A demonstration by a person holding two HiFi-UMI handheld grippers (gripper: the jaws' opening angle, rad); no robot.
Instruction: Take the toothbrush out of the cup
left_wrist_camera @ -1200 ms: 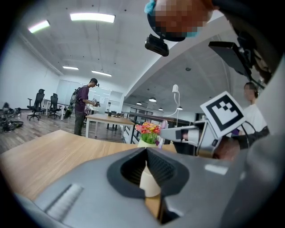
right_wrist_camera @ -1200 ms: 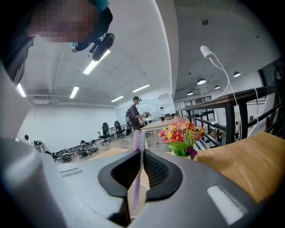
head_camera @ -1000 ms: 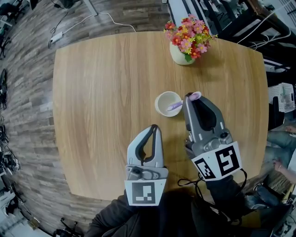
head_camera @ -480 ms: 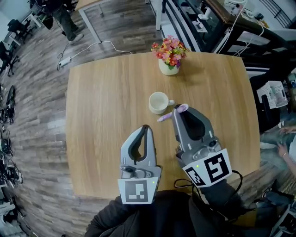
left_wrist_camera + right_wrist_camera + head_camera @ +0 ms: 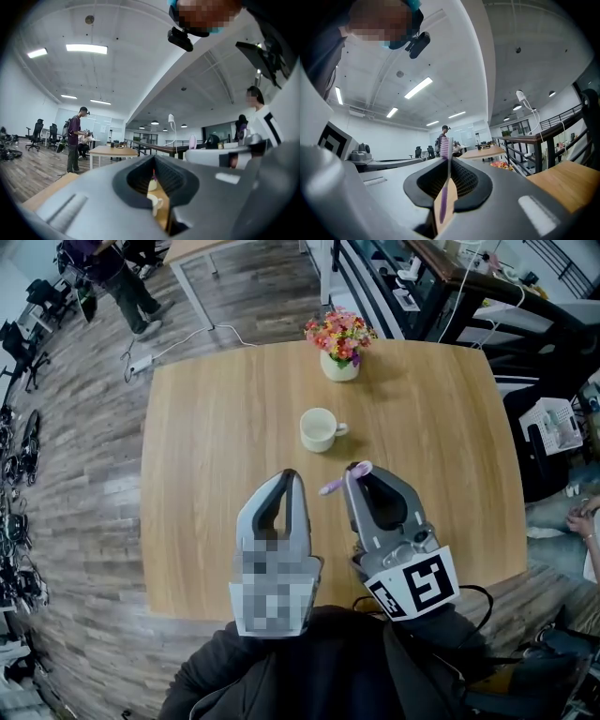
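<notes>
My right gripper (image 5: 356, 471) has pulled back toward the lower middle of the frame, jaws clamped on the toothbrush (image 5: 334, 486). It's now clear of the cup (image 5: 319, 428), left empty at centre — the extraction looks done. My left gripper (image 5: 289, 476) has its jaws together, holding nothing.

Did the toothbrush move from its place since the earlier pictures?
Yes. The toothbrush, held in the right claw, was inside the cup; now it is outside, nearer the person.
</notes>
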